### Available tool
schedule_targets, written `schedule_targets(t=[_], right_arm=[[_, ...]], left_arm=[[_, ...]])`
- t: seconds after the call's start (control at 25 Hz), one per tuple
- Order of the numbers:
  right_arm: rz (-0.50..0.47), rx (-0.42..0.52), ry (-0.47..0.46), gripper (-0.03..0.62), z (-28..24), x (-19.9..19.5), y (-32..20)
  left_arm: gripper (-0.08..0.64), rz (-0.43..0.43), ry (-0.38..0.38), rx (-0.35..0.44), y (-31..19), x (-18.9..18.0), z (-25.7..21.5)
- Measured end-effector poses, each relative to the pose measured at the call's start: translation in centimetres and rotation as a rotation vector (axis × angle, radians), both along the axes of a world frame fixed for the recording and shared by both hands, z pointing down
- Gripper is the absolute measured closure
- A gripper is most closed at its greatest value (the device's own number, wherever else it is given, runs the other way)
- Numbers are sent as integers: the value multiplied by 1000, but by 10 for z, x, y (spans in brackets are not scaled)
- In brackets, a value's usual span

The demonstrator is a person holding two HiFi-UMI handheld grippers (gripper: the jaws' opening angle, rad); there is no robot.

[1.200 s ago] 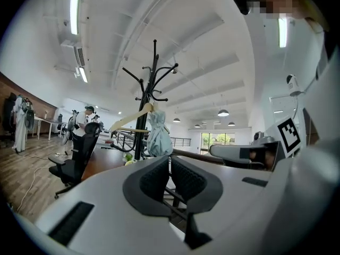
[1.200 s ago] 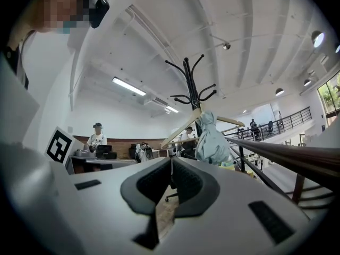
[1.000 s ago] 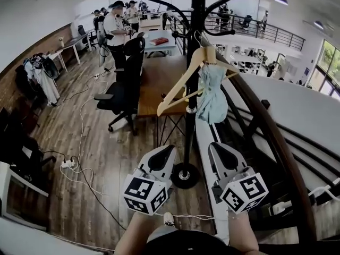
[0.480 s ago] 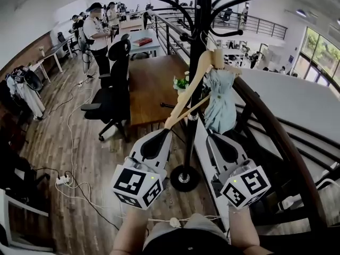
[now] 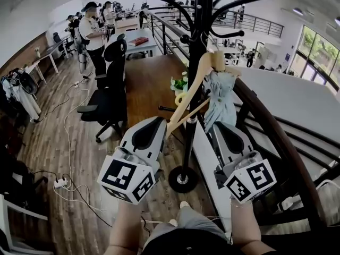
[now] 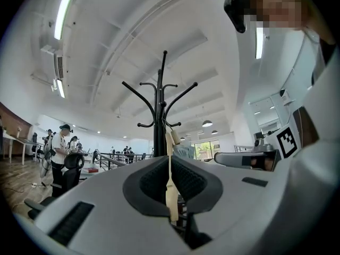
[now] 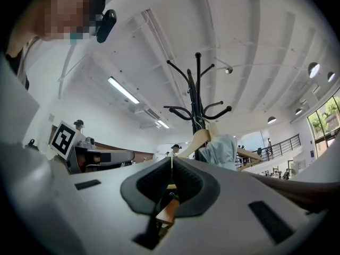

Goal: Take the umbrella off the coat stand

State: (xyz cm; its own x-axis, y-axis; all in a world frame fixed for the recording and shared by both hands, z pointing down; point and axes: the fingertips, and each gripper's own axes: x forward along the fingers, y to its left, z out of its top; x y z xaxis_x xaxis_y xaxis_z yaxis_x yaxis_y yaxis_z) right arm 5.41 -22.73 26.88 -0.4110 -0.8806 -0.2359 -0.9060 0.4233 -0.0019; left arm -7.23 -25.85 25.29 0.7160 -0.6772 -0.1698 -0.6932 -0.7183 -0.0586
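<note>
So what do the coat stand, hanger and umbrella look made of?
Coat stand: probably metal with glossy black paint, judging by its thin curved arms with ball tips.
Hanger: pale unpainted wood, judging by its tan colour and thick flat arms.
Umbrella: soft light-blue fabric, hanging in loose folds; its frame is hidden.

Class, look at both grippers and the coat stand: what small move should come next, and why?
Probably open the right gripper: its jaws are together and empty, and the pale blue umbrella hangs from the coat stand just above and ahead of it, beside a wooden hanger.
</note>
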Motion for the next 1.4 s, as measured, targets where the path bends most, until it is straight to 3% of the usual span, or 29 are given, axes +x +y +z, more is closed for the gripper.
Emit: schedule_targets(t=[0.68, 0.92, 1.2, 1.4], right_arm=[[43, 121, 21, 561, -68, 49, -66], [-4, 138, 10, 557, -87, 62, -88], [-29, 105, 112, 454, -105, 67, -115], [-94, 35, 102, 376, -106, 67, -134]], left_arm=[[537, -38, -45, 61, -70, 4, -36], [537, -20, -34, 70, -92, 15, -38], [537, -8, -18, 71, -114, 22, -39], [537, 7, -21, 68, -126, 29, -37]])
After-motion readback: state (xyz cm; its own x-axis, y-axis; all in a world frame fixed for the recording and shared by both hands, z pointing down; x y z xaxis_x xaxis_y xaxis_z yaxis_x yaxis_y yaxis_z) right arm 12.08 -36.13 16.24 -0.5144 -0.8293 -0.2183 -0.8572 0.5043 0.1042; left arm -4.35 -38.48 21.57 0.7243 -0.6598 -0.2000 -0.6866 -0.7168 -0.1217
